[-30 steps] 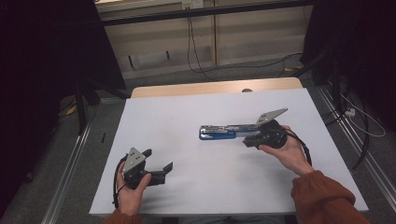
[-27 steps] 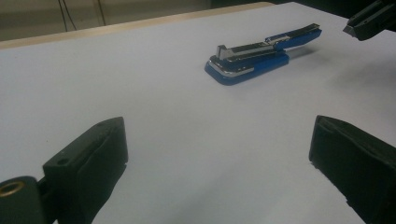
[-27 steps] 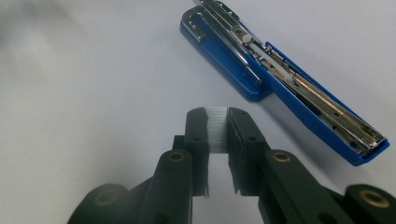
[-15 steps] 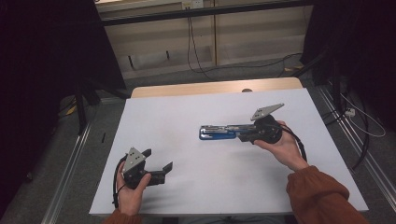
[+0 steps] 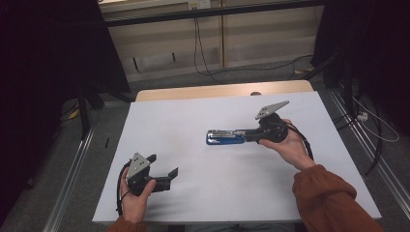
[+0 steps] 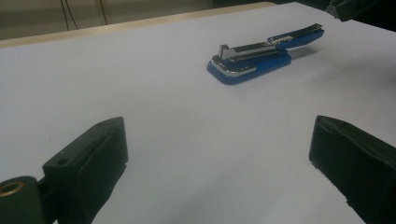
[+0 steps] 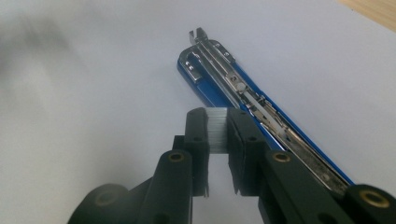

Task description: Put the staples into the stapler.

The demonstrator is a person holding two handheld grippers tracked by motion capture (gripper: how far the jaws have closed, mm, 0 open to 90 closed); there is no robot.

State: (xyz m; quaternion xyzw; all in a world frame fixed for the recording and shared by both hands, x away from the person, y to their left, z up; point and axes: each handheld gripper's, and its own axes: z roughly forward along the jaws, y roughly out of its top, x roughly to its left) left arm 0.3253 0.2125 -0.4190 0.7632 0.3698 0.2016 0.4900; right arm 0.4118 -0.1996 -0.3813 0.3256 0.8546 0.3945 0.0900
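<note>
A blue stapler (image 5: 223,138) lies near the middle of the white table with its top swung open, so the metal staple channel (image 7: 243,91) is bare. My right gripper (image 5: 247,135) hovers over the stapler's rear half and points left along it. Its jaws are shut on a short silvery strip of staples (image 7: 217,130), as the right gripper view (image 7: 217,119) shows. My left gripper (image 5: 163,166) rests at the table's near left, held in a hand. Its jaws stand wide open with nothing between them (image 6: 217,140), and the stapler (image 6: 254,60) lies well beyond them.
A white sheet (image 5: 193,116) covers the table, and a strip of bare wood (image 5: 217,91) shows at its far edge. Metal rails (image 5: 77,159) run along both sides of the table. Cables (image 5: 372,130) lie on the floor to the right.
My right gripper has shifted a little to the left and upward over the stapler, still shut on the staple strip. The left gripper and the stapler have stayed put.
</note>
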